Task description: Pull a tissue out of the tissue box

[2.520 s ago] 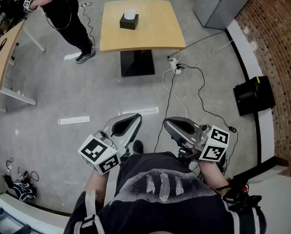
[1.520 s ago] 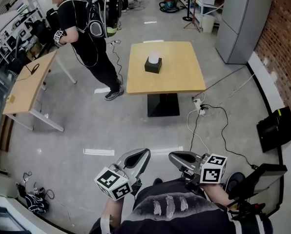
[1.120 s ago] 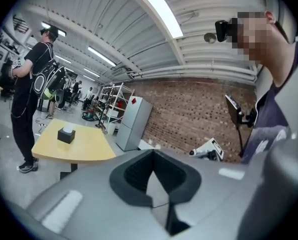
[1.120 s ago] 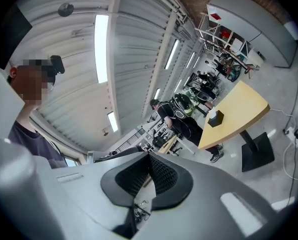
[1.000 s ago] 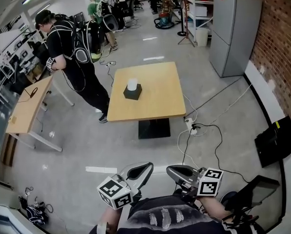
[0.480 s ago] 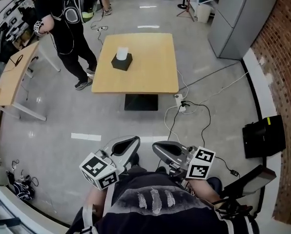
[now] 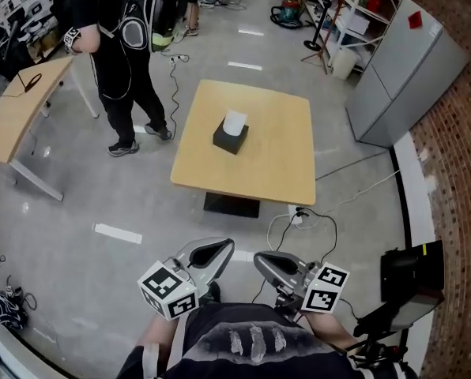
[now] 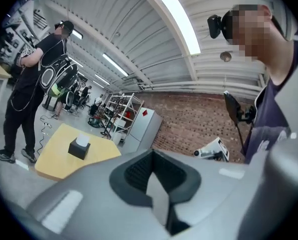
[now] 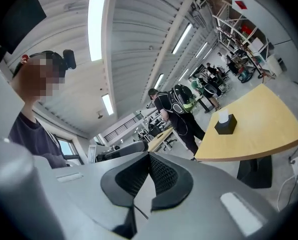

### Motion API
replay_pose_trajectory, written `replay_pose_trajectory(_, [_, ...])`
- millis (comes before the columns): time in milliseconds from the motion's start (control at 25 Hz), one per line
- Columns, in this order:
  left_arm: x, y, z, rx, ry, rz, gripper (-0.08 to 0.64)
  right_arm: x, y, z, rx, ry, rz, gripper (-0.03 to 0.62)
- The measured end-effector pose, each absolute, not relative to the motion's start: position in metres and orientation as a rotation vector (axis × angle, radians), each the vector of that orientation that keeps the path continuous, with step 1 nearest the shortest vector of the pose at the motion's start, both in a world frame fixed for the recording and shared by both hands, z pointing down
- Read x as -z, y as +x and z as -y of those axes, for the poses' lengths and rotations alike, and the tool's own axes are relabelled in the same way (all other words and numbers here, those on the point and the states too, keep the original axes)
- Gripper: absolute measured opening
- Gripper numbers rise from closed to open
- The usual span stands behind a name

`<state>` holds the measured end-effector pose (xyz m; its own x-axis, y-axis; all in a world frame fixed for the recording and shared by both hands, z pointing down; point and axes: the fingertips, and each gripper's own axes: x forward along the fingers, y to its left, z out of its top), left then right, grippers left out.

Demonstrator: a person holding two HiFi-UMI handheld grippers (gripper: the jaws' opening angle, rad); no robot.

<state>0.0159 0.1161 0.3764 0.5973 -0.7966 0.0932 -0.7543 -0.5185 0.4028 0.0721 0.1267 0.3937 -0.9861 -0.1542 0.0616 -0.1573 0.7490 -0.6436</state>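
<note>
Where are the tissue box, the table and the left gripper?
tissue box (image 7: 229, 140), head view, on its black side wall.
table (image 7: 276, 160), head view, on the bare wooden top right of the box.
left gripper (image 7: 224, 245), head view, at the tips of its closed jaws.

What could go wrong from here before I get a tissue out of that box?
1. Loose cables lie on the floor in front of the table: a trip hazard.
2. The tissue box looks unanchored, so a one-handed pull on the tissue may lift it.
3. A person stands near the table's far left corner and might get bumped.
</note>
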Motion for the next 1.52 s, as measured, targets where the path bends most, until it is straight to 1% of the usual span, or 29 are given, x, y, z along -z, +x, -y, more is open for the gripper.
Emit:
replay_pose_trajectory(80, [-0.376, -0.021, -0.125, 0.157, 2.422, 1.251, 0.002, -0.400, 0.036, -0.136, -1.111, 0.250, 2.886, -0.003])
replay_pose_trajectory(200, [-0.363, -0.076, -0.128, 0.224, 2.459, 1.294, 0.002, -0.396, -0.020, -0.138, -1.036, 0.200, 2.853, -0.003])
replay_pose_trajectory(360, [-0.347, -0.116, -0.131, 0.301, 2.437, 1.390, 0.002, -0.376, -0.061, -0.135, -0.906, 0.084, 2.860, -0.003])
replay_pose_trajectory(520, [-0.341, -0.111, -0.108, 0.328, 2.388, 1.465, 0.002, -0.370, -0.057, -0.112, -0.834, -0.012, 2.835, -0.003])
replay_pose_trajectory(760, [-0.349, -0.102, -0.073, 0.321, 2.317, 1.561, 0.002, -0.383, -0.052, -0.066, -0.824, -0.113, 2.791, -0.003])
replay_pose_trajectory(840, [-0.352, -0.118, -0.070, 0.288, 2.291, 1.626, 0.002, -0.390, -0.066, -0.062, -0.791, -0.160, 2.788, -0.003])
replay_pose_trajectory(960, [-0.345, -0.162, -0.075, 0.248, 2.244, 1.721, 0.002, -0.393, -0.103, -0.072, -0.771, -0.246, 2.778, -0.003])
replay_pose_trajectory(1040, [-0.339, -0.177, -0.066, 0.229, 2.224, 1.740, 0.002, -0.393, -0.115, -0.062, -0.805, -0.265, 2.780, -0.003])
replay_pose_trajectory(1200, [-0.342, -0.163, -0.013, 0.177, 2.215, 1.708, 0.002, -0.404, -0.103, -0.003, -0.896, -0.224, 2.794, -0.003])
replay_pose_trajectory(1320, [-0.347, -0.157, 0.007, 0.074, 2.189, 1.683, 0.002, -0.418, -0.095, 0.017, -0.974, -0.189, 2.788, -0.003])
replay_pose_trajectory(1520, [-0.329, -0.157, 0.073, 0.003, 2.229, 1.717, 0.002, -0.420, -0.090, 0.086, -0.988, -0.166, 2.822, -0.003])
